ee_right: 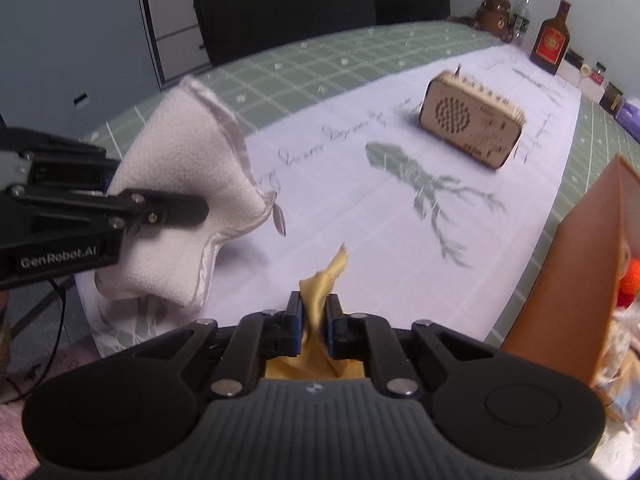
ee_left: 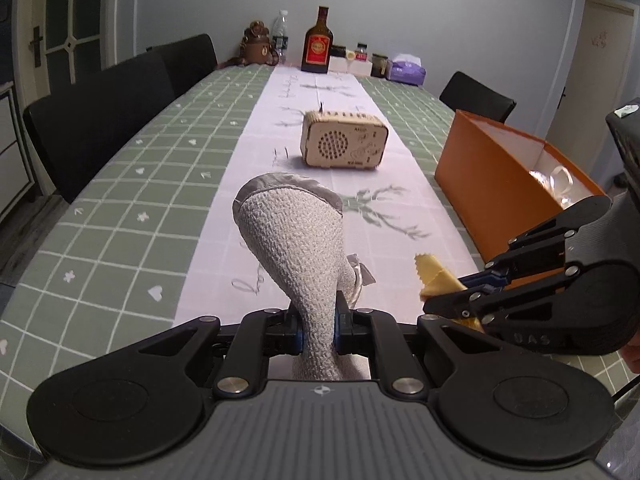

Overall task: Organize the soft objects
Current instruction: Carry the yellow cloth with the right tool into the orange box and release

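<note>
Ahead of the hand-held gripper the long worktop point(ee_left: 120, 184) runs away under a green checked cloth with a pale runner point(ee_left: 256, 128) down its middle. Beyond its far end stands a plain grey-blue wall point(ee_left: 400, 12). Black chairs point(ee_left: 104, 120) line the side to the left of the hand-held gripper, and another black chair point(ee_left: 476, 98) stands to the right. Further left is a door with glazed panes point(ee_left: 68, 12); to the far right, a pale door point(ee_left: 592, 80). A white drawer unit point(ee_right: 176, 32) stands behind the chairs. Lighting is dim and even.
</note>
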